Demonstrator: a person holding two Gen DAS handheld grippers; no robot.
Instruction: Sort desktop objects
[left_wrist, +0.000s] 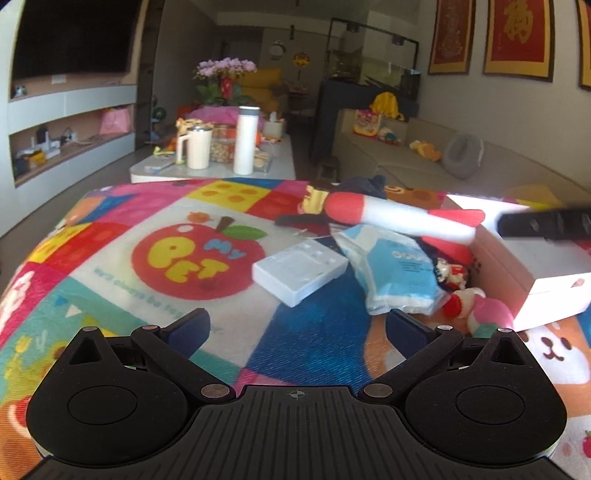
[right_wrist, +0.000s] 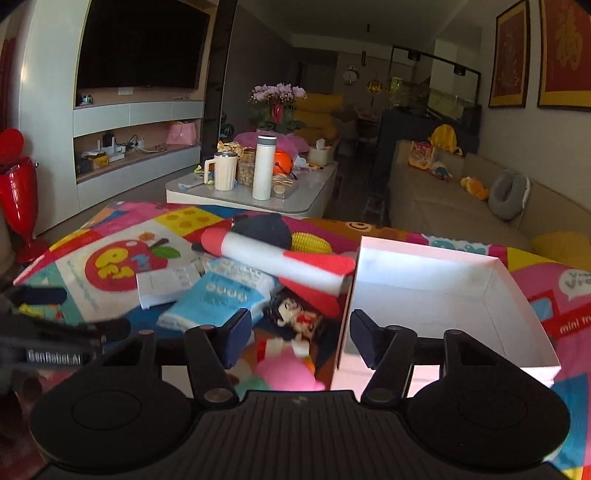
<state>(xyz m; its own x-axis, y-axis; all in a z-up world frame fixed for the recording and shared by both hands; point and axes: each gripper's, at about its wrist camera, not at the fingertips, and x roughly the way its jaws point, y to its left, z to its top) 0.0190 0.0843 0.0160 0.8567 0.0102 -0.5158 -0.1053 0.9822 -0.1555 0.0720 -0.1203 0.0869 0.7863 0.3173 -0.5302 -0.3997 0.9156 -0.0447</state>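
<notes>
Open white box (right_wrist: 443, 288) is reachable from above — rocket toy (right_wrist: 280, 262) crowds its left wall.

A: What stood at the upper centre?
B: A low bench (right_wrist: 207, 190) carrying a white flask (right_wrist: 264, 168) and cream mug (right_wrist: 224, 171), pink flowers (right_wrist: 279, 92) behind.
A: Upper left?
B: A dark television (right_wrist: 142, 44).

Far ahead of me a low coffee table (right_wrist: 303, 206) carries a white flask (right_wrist: 264, 168) and mug (right_wrist: 223, 171). A dark television (right_wrist: 136, 44) hangs left above curved shelves (right_wrist: 136, 147); a beige sofa (right_wrist: 443, 199) runs right under red framed scrolls (left_wrist: 517, 35).
</notes>
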